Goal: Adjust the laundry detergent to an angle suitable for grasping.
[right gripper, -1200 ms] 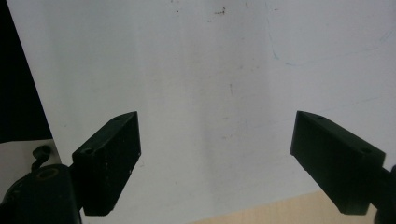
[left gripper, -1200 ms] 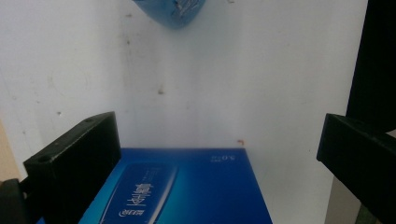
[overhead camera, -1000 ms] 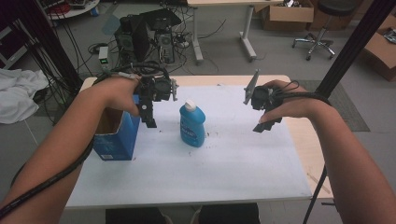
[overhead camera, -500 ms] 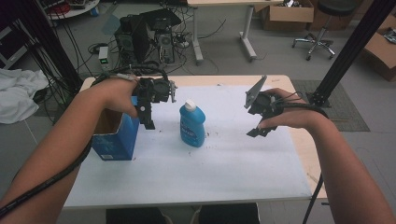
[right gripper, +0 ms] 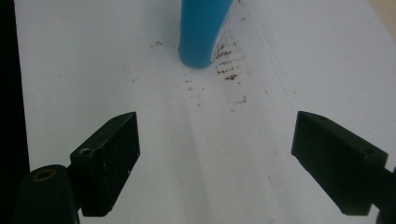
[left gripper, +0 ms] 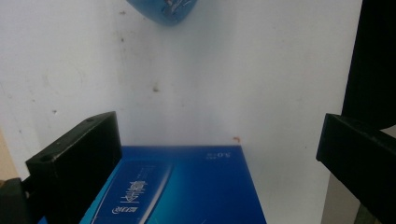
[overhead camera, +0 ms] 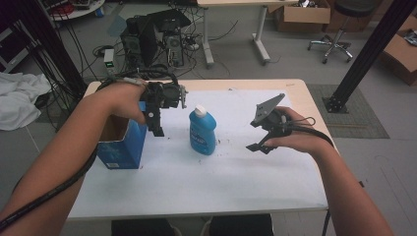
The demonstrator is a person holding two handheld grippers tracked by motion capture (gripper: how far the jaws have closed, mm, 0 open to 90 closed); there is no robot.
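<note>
A blue bottle [overhead camera: 202,132] with a white cap stands upright near the middle of the white table [overhead camera: 196,182], between the two grippers. The left gripper [overhead camera: 156,123] hangs just above the right edge of an open blue box [overhead camera: 120,147] at the table's left side, its jaws spread wide and empty; in the left gripper view the box's blue face [left gripper: 187,186] lies below the jaws, with the bottle farther off. The right gripper [overhead camera: 259,135] sits to the right of the bottle, apart from it, with its jaws also spread wide, holding nothing. Brown specks [right gripper: 229,65] mark the table beside the bottle's base.
</note>
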